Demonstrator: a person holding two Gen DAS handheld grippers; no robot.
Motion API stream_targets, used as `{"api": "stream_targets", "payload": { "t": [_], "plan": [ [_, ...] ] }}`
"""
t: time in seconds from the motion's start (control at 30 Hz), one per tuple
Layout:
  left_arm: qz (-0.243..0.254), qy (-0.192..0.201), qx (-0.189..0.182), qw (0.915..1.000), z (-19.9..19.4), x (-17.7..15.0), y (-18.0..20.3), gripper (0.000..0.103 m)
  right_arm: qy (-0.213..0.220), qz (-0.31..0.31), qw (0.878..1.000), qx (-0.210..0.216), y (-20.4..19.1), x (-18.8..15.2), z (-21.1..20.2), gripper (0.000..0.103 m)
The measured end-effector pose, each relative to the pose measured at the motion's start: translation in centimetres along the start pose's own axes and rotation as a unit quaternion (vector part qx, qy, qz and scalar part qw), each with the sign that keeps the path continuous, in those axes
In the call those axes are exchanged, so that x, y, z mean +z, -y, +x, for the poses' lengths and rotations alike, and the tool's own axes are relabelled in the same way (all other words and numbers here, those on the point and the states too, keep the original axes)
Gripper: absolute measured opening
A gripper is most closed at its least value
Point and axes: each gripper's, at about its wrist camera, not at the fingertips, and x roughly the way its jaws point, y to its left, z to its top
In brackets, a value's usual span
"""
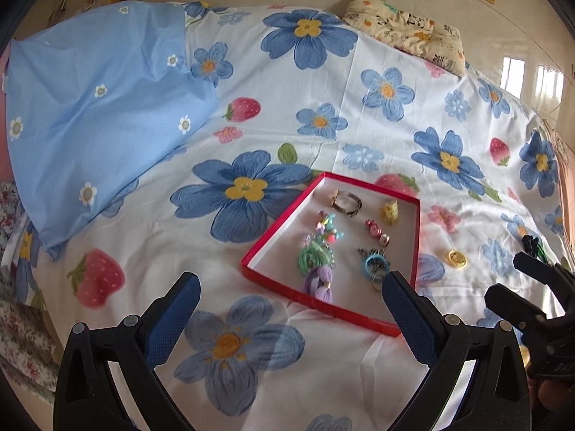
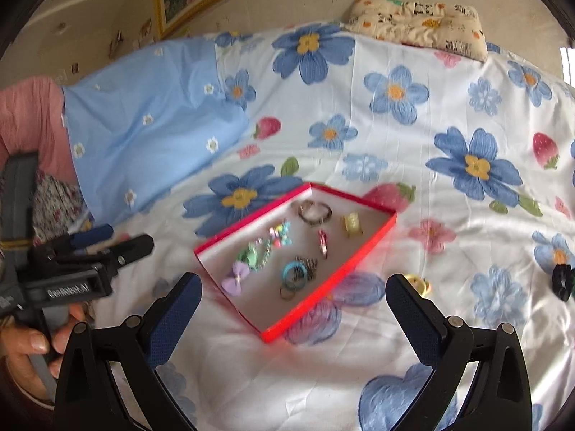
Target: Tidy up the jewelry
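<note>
Both the left gripper (image 1: 291,294) and right gripper (image 2: 293,296) hover wide open, empty, above the red tray (image 1: 325,307) of jewelry on the bed (image 1: 377,107).

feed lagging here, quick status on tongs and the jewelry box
Both tongs, left and right, open and empty. Red box holds most pieces. Yellow ring and black scrunchie still out on bedsheet. Nothing blocking.

Red-rimmed box (image 1: 287,226), pale inside. White bedsheet (image 1: 323,82) printed with blue flowers and pink strawberries; light blue pillow (image 1: 100,107) dotted with small white daisies. Cream cushion (image 1: 406,32) with panda print.
</note>
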Motion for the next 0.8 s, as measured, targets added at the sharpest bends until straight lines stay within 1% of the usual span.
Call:
{"api": "stream_targets", "payload": {
  "t": [0.1, 0.2, 0.3, 0.5, 0.8],
  "plan": [
    [0.003, -0.007, 0.004, 1.0, 0.6, -0.5, 0.1, 0.102, -0.004, 0.004, 1.0, -0.013, 0.2, -1.6, 0.7, 0.103],
    [0.014, -0.001, 0.016, 0.9998, 0.7, -1.0, 0.4, 0.102, -0.006, 0.009, 1.0, -0.019, 0.6, -2.4, 1.1, 0.103],
    [0.019, 0.002, 0.019, 0.9996, 0.7, -1.8, 0.6, 0.102, -0.002, 0.015, 1.0, -0.022, 0.9, -2.6, 1.1, 0.103],
    [0.012, 0.009, 0.018, 0.9997, 1.0, -2.6, 0.4, 0.102, 0.008, 0.021, 0.999, -0.024, 1.2, -3.1, 1.1, 0.103],
    [0.022, 0.009, 0.018, 0.9996, 1.8, -3.4, 0.4, 0.102, -0.003, 0.023, 1.0, -0.02, 1.1, -4.1, 2.1, 0.103]
  ]
}}
